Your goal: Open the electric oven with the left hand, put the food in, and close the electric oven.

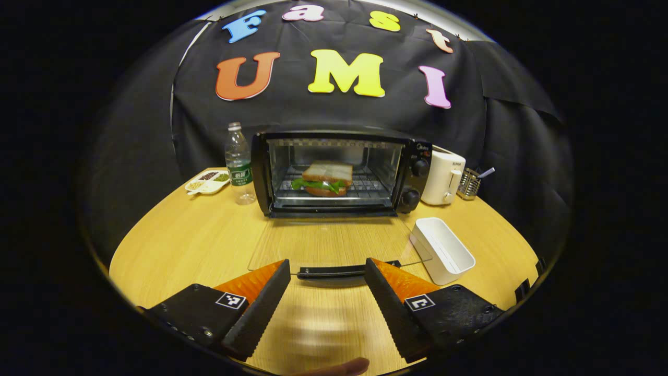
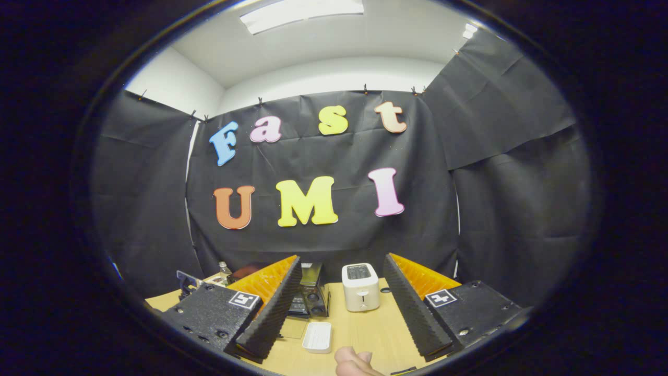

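Note:
In the left gripper view the black electric oven [image 1: 334, 172] stands at the back of the table with its glass door [image 1: 334, 243] folded down flat. A sandwich [image 1: 326, 178] with green lettuce lies on the rack inside. My left gripper [image 1: 327, 266] is open, and the door's black handle [image 1: 334, 271] lies between its fingertips, just in front of them. The right gripper view looks from higher up and farther back, where my right gripper [image 2: 342, 261] is open and holds nothing. Its left finger hides part of the oven [image 2: 312, 292].
A white rectangular container [image 1: 443, 250] sits right of the open door. A white toaster [image 1: 442, 181] and a utensil holder [image 1: 469, 183] stand right of the oven. A water bottle [image 1: 238, 162] and a snack dish [image 1: 207, 181] are on its left. A fingertip [image 2: 352, 363] shows below.

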`<action>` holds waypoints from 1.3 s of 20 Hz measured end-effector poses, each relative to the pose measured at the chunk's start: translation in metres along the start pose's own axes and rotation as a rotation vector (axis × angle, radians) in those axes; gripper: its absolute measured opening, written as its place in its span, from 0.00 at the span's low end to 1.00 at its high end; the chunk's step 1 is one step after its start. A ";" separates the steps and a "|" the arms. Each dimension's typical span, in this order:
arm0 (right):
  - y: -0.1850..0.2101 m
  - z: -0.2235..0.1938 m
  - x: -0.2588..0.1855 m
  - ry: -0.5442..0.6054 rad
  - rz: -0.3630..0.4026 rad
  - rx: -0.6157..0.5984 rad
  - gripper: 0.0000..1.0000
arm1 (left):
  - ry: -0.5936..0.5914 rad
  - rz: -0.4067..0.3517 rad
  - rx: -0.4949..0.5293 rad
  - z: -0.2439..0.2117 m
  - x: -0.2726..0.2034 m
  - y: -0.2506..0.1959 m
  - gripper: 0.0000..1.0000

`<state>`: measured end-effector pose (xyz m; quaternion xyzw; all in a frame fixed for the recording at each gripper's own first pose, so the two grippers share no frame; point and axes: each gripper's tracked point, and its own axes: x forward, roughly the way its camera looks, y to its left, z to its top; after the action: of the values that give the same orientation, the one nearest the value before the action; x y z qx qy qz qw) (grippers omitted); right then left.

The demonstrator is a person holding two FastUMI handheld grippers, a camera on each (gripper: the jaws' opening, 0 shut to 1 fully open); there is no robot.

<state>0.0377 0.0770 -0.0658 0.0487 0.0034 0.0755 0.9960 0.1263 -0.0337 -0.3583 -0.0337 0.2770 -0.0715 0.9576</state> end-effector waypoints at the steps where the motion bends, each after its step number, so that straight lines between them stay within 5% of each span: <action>1: -0.005 0.002 0.000 -0.002 -0.007 0.000 0.89 | 0.023 0.001 0.010 -0.008 0.005 -0.004 0.95; 3: -0.016 0.003 0.002 -0.007 -0.026 0.000 0.89 | 0.060 -0.008 0.009 -0.021 0.015 -0.012 0.95; 4: -0.022 0.004 0.003 -0.014 -0.028 0.004 1.00 | 0.077 -0.020 0.000 -0.027 0.020 -0.017 0.95; 7: -0.022 0.003 0.003 -0.016 -0.014 0.049 0.89 | 0.165 -0.018 0.003 -0.051 0.032 -0.026 0.95; 9: -0.024 -0.004 0.008 0.000 0.004 0.062 0.89 | 0.190 -0.006 0.005 -0.055 0.041 -0.028 0.95; 10: -0.027 -0.006 0.010 0.008 0.004 0.058 1.00 | 0.192 -0.002 0.006 -0.055 0.044 -0.028 0.95; 11: -0.032 -0.007 0.012 0.016 0.002 0.052 0.89 | 0.205 0.008 0.004 -0.057 0.048 -0.027 0.95; 12: -0.035 -0.008 0.013 0.018 0.001 0.049 0.89 | 0.221 0.015 -0.002 -0.061 0.050 -0.026 0.94; 13: -0.038 -0.009 0.014 0.022 0.001 0.050 0.89 | 0.213 0.029 0.005 -0.058 0.051 -0.025 0.94; 14: -0.041 -0.010 0.013 0.025 -0.001 0.052 1.00 | 0.220 0.034 0.014 -0.058 0.053 -0.025 0.95; 15: -0.043 -0.011 0.014 0.026 -0.003 0.057 0.89 | 0.227 0.041 0.018 -0.058 0.053 -0.025 0.94; 21: -0.053 -0.029 0.019 0.079 -0.022 0.060 0.89 | 0.220 0.047 0.011 -0.057 0.053 -0.025 0.95; 22: -0.051 -0.031 0.018 0.085 -0.019 0.058 1.00 | 0.211 0.047 0.011 -0.055 0.052 -0.025 0.95; 23: -0.050 -0.030 0.018 0.089 -0.016 0.054 0.90 | 0.199 0.047 0.009 -0.051 0.050 -0.026 0.95; 26: -0.047 -0.029 0.018 0.087 -0.006 0.047 0.89 | 0.167 0.044 0.013 -0.040 0.048 -0.024 0.95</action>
<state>0.0617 0.0359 -0.0996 0.0686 0.0486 0.0743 0.9937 0.1417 -0.0660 -0.4151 -0.0154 0.3560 -0.0549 0.9327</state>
